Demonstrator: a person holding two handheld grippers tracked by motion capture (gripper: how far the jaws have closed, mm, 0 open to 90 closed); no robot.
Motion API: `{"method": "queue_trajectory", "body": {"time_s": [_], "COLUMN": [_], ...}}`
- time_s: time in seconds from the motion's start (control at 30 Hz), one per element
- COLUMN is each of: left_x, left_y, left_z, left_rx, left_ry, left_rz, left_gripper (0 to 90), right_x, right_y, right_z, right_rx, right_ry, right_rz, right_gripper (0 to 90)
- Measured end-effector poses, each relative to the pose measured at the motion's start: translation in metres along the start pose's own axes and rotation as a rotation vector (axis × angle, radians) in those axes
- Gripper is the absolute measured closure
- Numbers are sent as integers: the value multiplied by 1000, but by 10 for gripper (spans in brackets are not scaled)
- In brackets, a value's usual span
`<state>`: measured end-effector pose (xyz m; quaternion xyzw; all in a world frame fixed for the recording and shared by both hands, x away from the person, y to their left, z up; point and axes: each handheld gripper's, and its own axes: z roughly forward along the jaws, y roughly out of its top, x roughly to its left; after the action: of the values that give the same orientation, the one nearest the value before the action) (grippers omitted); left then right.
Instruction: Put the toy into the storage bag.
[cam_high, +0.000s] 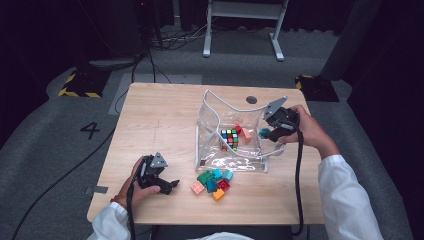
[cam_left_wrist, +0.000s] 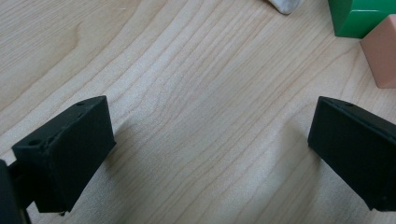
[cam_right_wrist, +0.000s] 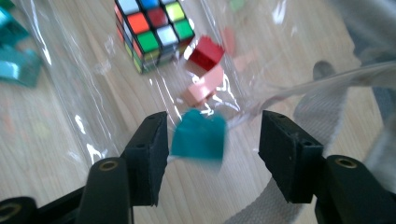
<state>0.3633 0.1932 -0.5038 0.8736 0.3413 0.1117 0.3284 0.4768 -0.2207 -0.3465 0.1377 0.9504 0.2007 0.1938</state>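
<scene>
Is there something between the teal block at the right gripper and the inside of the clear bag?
Nothing visible blocks it. The teal block sits between the right gripper's open jaws, blurred, at the clear bag's opening. The puzzle cube lies farther inside.

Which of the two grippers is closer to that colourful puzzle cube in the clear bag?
The right gripper. It is at the bag's right edge, a teal block between its open jaws, the puzzle cube just beyond. The left gripper rests on the table, outside the bag, beside the loose blocks.

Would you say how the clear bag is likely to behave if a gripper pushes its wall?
The bag is probably floppy: its thin film is wrinkled and its rim sags unevenly. It likely slides or buckles rather than resisting, holding few things: a cube and some bricks. Its glossy film looks slippery.
</scene>
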Motion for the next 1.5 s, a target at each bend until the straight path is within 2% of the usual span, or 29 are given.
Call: {"method": "queue_trajectory", "body": {"time_s": [0.03,0.17,0.2,0.37,0.43,0.5,0.6,0.7,0.77,0.83,1.07,1.13,1.27,1.4,1.5], "left_x": [0,0,0,0,0,0,0,0,0,0,0,0,0,0,0], "left_y": [0,0,0,0,0,0,0,0,0,0,0,0,0,0,0], "left_z": [0,0,0,0,0,0,0,0,0,0,0,0,0,0,0], "left_rx": [0,-1,0,0,0,0,1,0,0,0,0,0,1,0,0], "left_ry": [0,-1,0,-1,0,0,-1,0,0,-1,0,0,-2,0,0], "left_rz": [0,-2,0,0,0,0,0,0,0,0,0,0,0,0,-1], "left_gripper": [4,4,4,4,4,4,4,4,4,4,4,4,4,4,4], "right_x": [0,1,3,8,9,11,17,22,26,30,46,51,62,74,83], "right_y": [-2,-7,-8,-18,-23,-28,-37,-47,-56,-64,-90,-96,-108,-119,-126], "right_z": [-3,-15,-18,-35,-41,-48,-59,-68,-72,-76,-87,-87,-81,-69,-57], "right_rx": [-47,-133,-165,-282,-346,-378,-402,-408,-428,-451,-514,-514,-523,-536,-524], "right_ry": [11,1,5,-34,-41,-60,-112,-152,-141,-152,-169,-181,-170,-139,-113], "right_rz": [17,40,68,145,171,203,210,247,279,295,320,331,350,367,368], "right_gripper": [422,375,359,292,282,272,267,260,260,260,259,257,258,262,268]}}
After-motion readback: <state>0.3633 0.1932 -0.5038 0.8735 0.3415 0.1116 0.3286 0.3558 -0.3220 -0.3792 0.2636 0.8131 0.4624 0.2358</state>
